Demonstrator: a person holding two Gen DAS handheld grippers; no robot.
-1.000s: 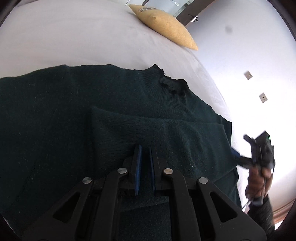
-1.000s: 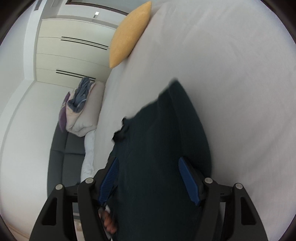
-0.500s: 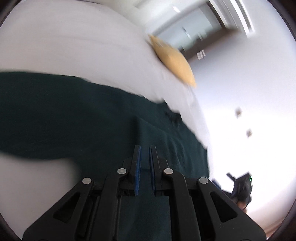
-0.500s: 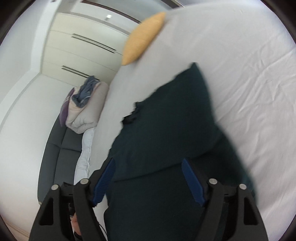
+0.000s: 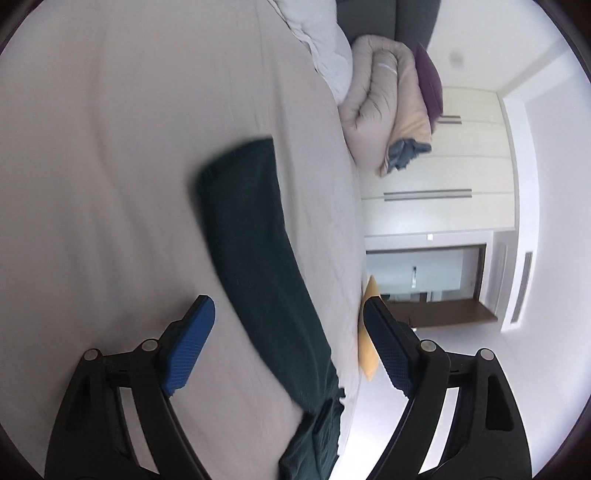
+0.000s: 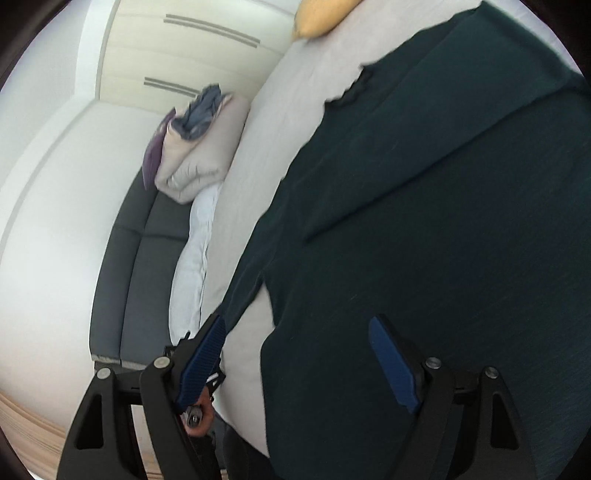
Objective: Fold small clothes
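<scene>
The dark green knitted sweater [image 6: 443,221] lies spread on the pale grey bed sheet [image 6: 258,140], its ribbed collar [image 6: 354,90] turned toward the yellow pillow [image 6: 321,16] at the far end of the mattress, with one layer of the knit folded over another so that a straight diagonal edge crosses its middle. The right gripper [image 6: 299,360] hangs over the near part of the garment with its blue-padded jaws spread wide, holding nothing; one pad sits over the bed's edge, the other over the knit. In the left wrist view a long dark green strip of the same sweater [image 5: 258,258] runs across the sheet [image 5: 110,147], blurred by motion, passing between the fingers of the left gripper [image 5: 288,350], whose jaws are likewise wide apart and grip nothing. Beyond the bed's edge, a rolled beige duvet [image 5: 384,110] with a purple cushion [image 5: 430,81] and a bundle of blue fabric [image 5: 406,151] rests on a dark grey sofa [image 6: 144,236], in front of cream wardrobe doors [image 5: 443,192].
</scene>
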